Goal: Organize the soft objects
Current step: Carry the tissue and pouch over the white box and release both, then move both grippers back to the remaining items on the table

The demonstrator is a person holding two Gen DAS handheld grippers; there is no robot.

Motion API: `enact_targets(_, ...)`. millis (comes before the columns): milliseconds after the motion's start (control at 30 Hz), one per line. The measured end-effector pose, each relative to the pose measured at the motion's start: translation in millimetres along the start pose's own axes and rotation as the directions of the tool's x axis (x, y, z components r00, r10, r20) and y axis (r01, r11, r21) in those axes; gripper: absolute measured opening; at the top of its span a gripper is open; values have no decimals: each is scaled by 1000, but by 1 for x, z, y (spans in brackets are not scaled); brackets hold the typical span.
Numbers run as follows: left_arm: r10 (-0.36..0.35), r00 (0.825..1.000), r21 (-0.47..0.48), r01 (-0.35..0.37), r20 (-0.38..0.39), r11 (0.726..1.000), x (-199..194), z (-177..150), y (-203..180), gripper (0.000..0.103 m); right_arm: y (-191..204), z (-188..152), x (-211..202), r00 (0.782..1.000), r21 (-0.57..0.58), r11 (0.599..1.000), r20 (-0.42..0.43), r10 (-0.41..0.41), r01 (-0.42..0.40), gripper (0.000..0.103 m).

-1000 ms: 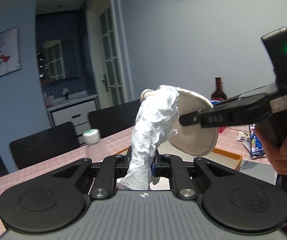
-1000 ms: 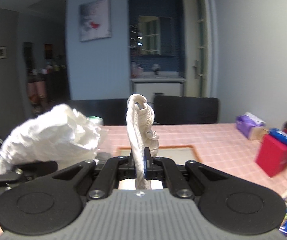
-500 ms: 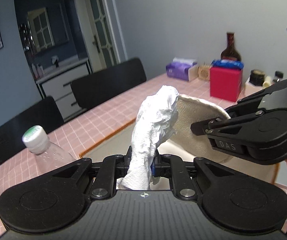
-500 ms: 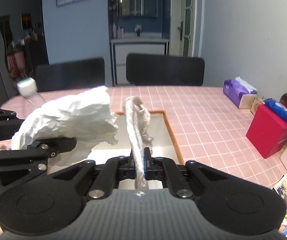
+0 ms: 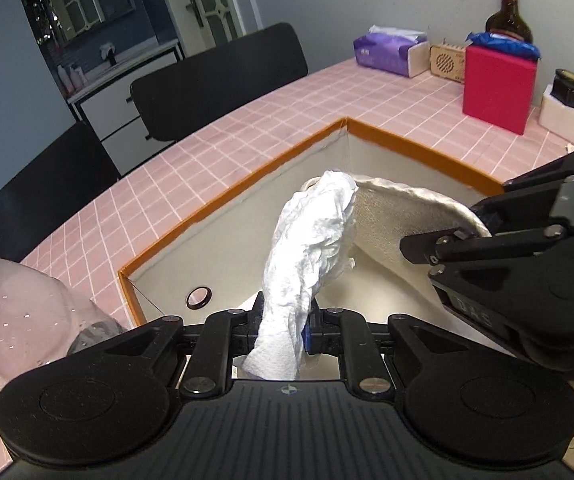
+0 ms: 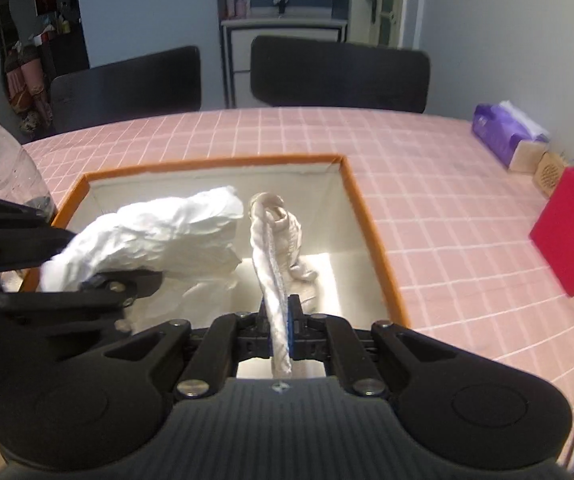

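Observation:
My left gripper (image 5: 283, 330) is shut on a crumpled white tissue (image 5: 311, 248) and holds it over an open box with an orange rim (image 5: 223, 200). My right gripper (image 6: 281, 330) is shut on a beige round cloth pad (image 6: 275, 248), held on edge above the same box (image 6: 371, 232). The pad also shows in the left wrist view (image 5: 403, 216), touching the tissue, with the right gripper (image 5: 419, 246) at the right. The tissue (image 6: 159, 236) and the left gripper (image 6: 99, 280) show at the left of the right wrist view.
A clear plastic bottle (image 5: 19, 312) stands left of the box. A red box (image 5: 499, 88), purple tissue pack (image 5: 387, 54), dark bottle (image 5: 509, 16) and small jars sit at the far right of the pink tiled table (image 5: 247, 136). Black chairs (image 6: 339, 72) stand behind it.
Both grippers have tipped downward and lowered with the tissue and the pad, from high above the table to just over the open box. Both stay shut.

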State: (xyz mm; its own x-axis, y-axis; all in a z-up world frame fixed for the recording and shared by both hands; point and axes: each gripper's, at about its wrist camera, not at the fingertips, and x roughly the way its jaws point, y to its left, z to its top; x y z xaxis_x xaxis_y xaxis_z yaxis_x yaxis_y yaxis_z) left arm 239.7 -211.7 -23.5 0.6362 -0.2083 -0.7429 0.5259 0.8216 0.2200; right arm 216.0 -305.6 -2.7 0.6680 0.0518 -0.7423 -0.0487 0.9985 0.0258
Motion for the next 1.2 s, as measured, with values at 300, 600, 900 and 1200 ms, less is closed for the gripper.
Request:
enact_targets(300, 24, 996, -5, -25, -84, 1000, 18, 5, 1, 29, 3, -2, 7, 999, 0, 1000, -47, 25, -25, 12)
enact_targets(600, 88, 996, -54, -86, 31, 995, -18, -1, 6, 49, 3, 3, -11, 999, -11, 1000, -42, 18, -18, 41)
enact_targets(900, 84, 971, -138, -54, 223, 989, -85, -24, 14, 58, 18, 6, -41, 999, -49, 998, -2, 36, -37, 60)
enact_targets(1200, 49, 926, -167, 15, 374, 986, -137, -68, 24, 59, 64, -6, -83, 996, -182, 982, 73, 53, -39, 62)
